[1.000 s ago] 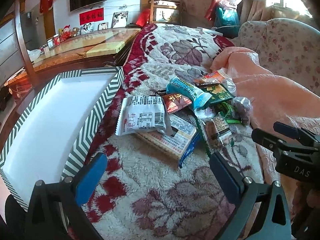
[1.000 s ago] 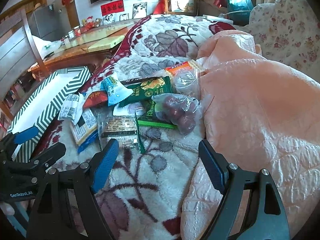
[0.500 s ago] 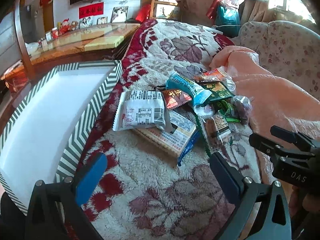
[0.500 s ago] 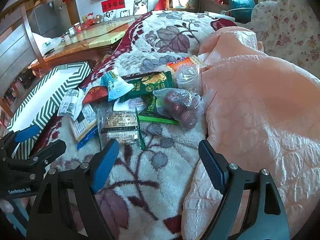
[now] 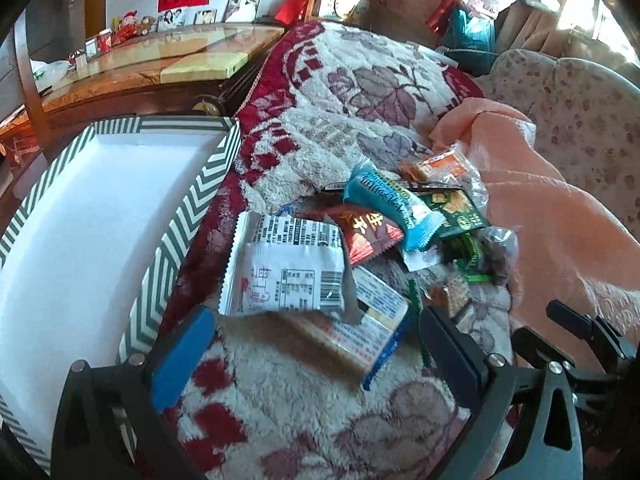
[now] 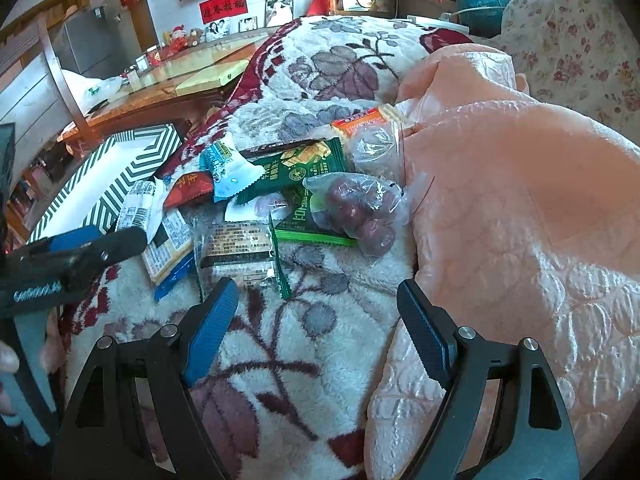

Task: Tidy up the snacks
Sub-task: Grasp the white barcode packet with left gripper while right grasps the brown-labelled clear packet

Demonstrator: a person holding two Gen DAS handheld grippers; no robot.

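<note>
A pile of snack packets lies on a floral fleece blanket (image 5: 304, 412). A white packet (image 5: 284, 272) is nearest my left gripper (image 5: 316, 344), which is open and empty just short of it, above a flat cracker pack (image 5: 360, 332). Beyond lie a red packet (image 5: 364, 232), a blue packet (image 5: 392, 204) and a green packet (image 5: 456, 208). My right gripper (image 6: 316, 316) is open and empty, close to a clear dark-bar packet (image 6: 238, 252). A bag of red dates (image 6: 356, 208) and the green packet (image 6: 300, 168) lie beyond it.
A white box with a green chevron rim (image 5: 188, 220) stands left of the pile, also in the right wrist view (image 6: 116, 188). A pink quilt (image 6: 520, 208) lies on the right. A wooden table (image 5: 140, 68) stands behind. A floral sofa (image 5: 580, 112) is far right.
Both grippers have moved forward toward the snack pile, so the packets appear closer. Both stay open. No packet has moved.
</note>
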